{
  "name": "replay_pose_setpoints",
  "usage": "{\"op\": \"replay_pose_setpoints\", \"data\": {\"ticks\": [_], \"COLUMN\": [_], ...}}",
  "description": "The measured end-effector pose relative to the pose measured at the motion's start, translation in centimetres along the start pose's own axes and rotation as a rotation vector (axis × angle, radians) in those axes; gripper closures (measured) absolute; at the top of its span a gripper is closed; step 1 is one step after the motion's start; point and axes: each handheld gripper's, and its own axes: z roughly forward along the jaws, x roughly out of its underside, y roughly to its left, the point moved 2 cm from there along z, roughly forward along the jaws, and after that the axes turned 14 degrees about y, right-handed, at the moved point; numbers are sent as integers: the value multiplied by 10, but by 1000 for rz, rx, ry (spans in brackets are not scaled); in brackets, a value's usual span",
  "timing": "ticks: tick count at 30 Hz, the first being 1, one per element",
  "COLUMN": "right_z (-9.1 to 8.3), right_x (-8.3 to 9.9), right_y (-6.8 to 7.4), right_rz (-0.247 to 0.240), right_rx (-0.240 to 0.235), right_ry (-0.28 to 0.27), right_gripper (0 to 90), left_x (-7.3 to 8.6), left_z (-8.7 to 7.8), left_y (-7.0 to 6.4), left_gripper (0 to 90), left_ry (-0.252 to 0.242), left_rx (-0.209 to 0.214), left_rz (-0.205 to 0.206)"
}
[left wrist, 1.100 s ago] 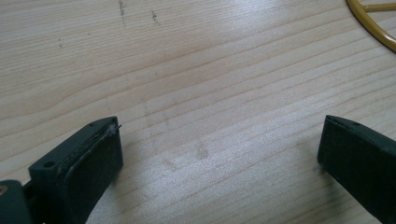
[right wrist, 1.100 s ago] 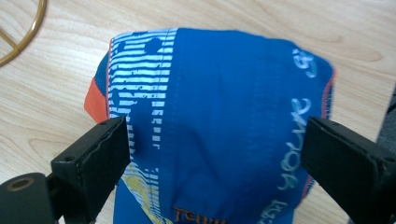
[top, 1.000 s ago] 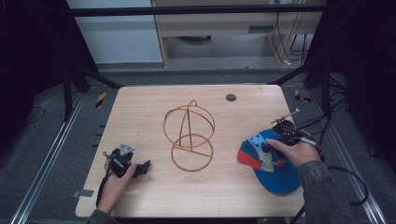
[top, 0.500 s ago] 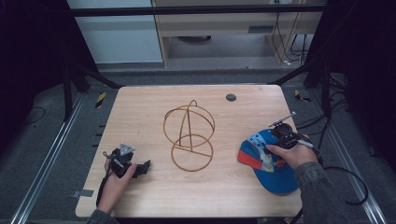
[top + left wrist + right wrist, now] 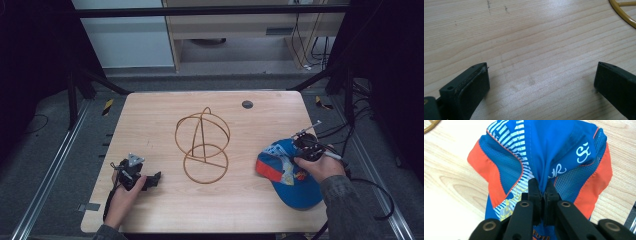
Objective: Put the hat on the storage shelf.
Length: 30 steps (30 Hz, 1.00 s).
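Note:
A blue cap (image 5: pixel 290 175) with orange panels and striped mesh lies at the table's right front. My right gripper (image 5: pixel 300 150) is shut on a fold of the cap's crown; in the right gripper view the blue cap (image 5: pixel 554 152) bunches up between the closed jaws of the right gripper (image 5: pixel 543 187). A gold wire stand (image 5: pixel 202 145), made of rings with an upright hoop, sits mid-table. My left gripper (image 5: pixel 150 179) rests near the front left, open, with bare wood between its fingers (image 5: pixel 471 85). A piece of the wire stand's ring (image 5: pixel 624 11) shows at the top right of the left gripper view.
The wooden table (image 5: pixel 165 115) has a small dark round hole (image 5: pixel 247 104) near its far edge. Black frame bars and cables surround the table; a cable trails off the right side by the person's sleeve (image 5: pixel 345 200).
The right gripper has shifted slightly toward the table's right edge with the cap's crown pinched in it. The left gripper has not moved.

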Motion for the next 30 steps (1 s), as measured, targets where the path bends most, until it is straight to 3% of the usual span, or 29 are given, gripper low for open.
{"op": "replay_pose_setpoints", "data": {"ticks": [4,8,17,19,21,30], "right_z": [-9,-29,-101,-107,-132,-187], "right_x": [2,2,-9,-11,-19,-41], "right_y": [1,2,11,13,18,37], "right_rz": [-24,-61,-160,-169,-203,-283], "right_rx": [-3,-8,18,22,33,43], "right_ry": [-11,-42,-141,-148,-182,-266], "right_gripper": [890,890,891,891,891,891], "left_x": [0,0,-1,-1,-1,-1], "left_z": [0,0,0,1,1,1], "left_y": [0,0,0,0,-1,0], "left_gripper": [0,0,0,0,0,0], "left_ry": [0,0,-2,-2,-6,-2], "left_rx": [0,1,2,2,3,3], "left_rz": [0,1,2,2,-1,2]}}
